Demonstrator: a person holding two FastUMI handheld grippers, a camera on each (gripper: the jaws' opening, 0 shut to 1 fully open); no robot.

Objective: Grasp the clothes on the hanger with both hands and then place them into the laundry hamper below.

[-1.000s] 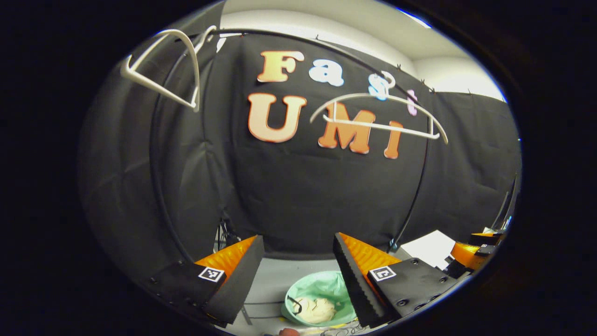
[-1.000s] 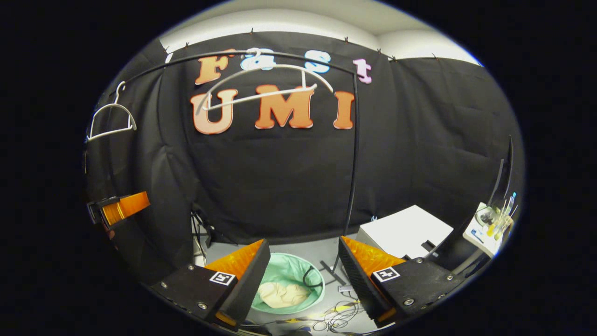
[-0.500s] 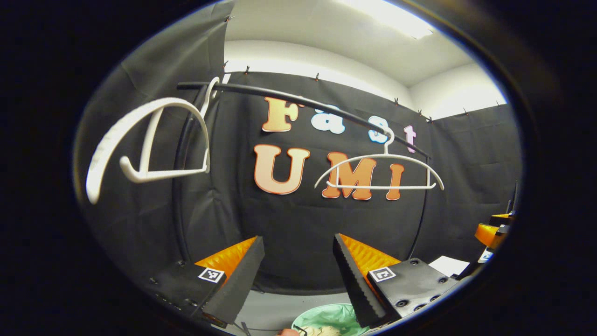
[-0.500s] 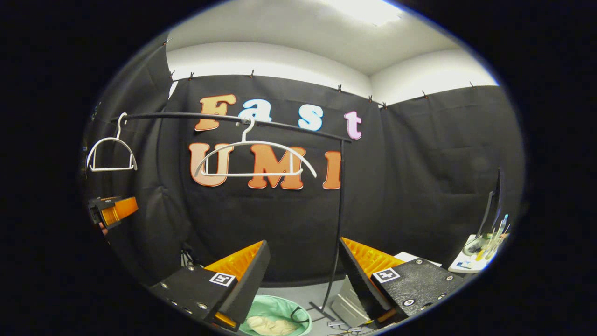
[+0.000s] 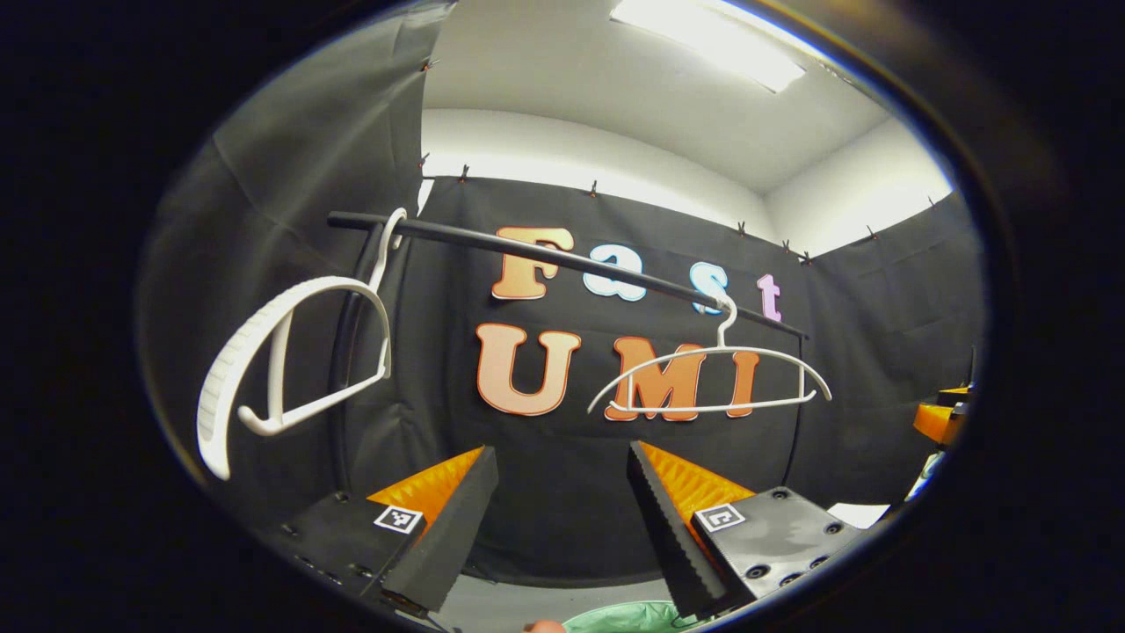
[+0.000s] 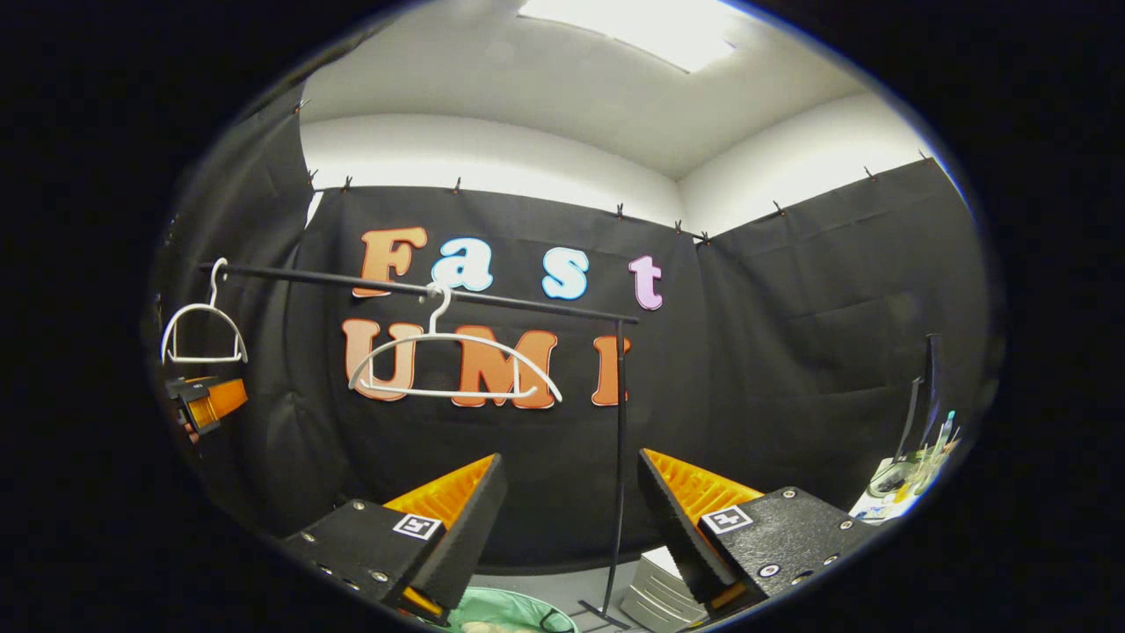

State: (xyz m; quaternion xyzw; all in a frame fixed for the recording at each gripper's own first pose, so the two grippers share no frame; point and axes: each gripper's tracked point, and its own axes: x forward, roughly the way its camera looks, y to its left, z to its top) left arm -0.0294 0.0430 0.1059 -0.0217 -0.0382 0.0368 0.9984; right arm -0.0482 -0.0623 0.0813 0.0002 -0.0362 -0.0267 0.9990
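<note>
Two bare white hangers hang on the black rail (image 5: 562, 259): one close at the left (image 5: 290, 369), one farther right (image 5: 712, 382). My left gripper (image 5: 561, 457) is open and empty, pointing at the wall below the rail. The right gripper view has the same rail (image 6: 413, 290) and hangers (image 6: 204, 334) (image 6: 453, 365). My right gripper (image 6: 571, 462) is open and empty too. The green laundry hamper (image 6: 514, 611) sits at the bottom edge, with a sliver of cream cloth (image 6: 482, 627) inside. Its rim (image 5: 633, 618) also peeks in below the left gripper.
The rail's upright post (image 6: 620, 457) stands between my right gripper's fingers. A white box (image 6: 659, 593) lies on the floor beside the hamper. A small table with bottles (image 6: 914, 470) is at the far right. The other gripper (image 6: 206, 400) is at the left edge.
Both views have tilted upward: the hamper and cloth slid to the bottom edge, and rail, hangers and ceiling came down into view. Both grippers stayed open.
</note>
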